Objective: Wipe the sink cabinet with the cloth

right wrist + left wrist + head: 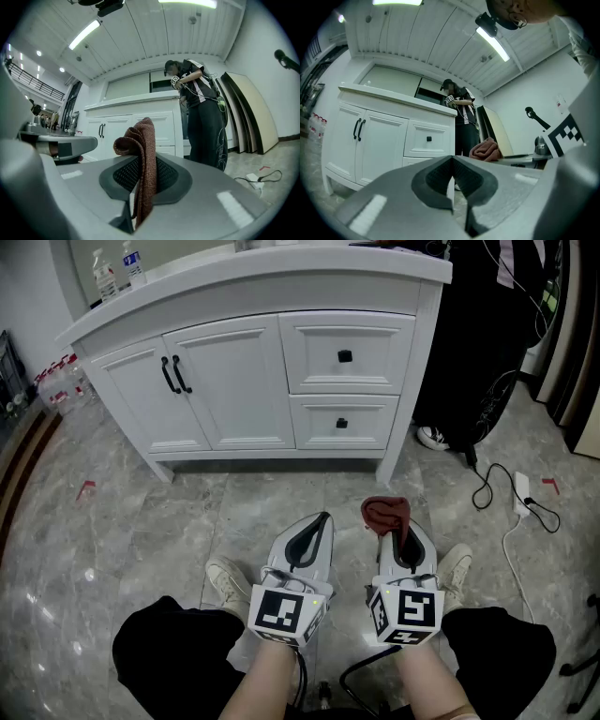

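Note:
The white sink cabinet (pixel 253 381) stands ahead, with two doors on the left and two drawers on the right; it also shows in both gripper views (pixel 389 136) (pixel 126 124). A reddish-brown cloth (pixel 385 514) is pinched in my right gripper (pixel 398 532), its folded end standing up above the jaws (pixel 140 154). My left gripper (pixel 317 526) is shut with nothing in it, held level beside the right one, well short of the cabinet. From the left gripper view the cloth (pixel 485 150) shows to the right.
Two water bottles (pixel 119 268) stand on the countertop's left end. A person in dark clothes (pixel 487 324) stands at the cabinet's right. A cable and white power adapter (pixel 520 493) lie on the marble floor at right. My shoes (pixel 230 579) are below the grippers.

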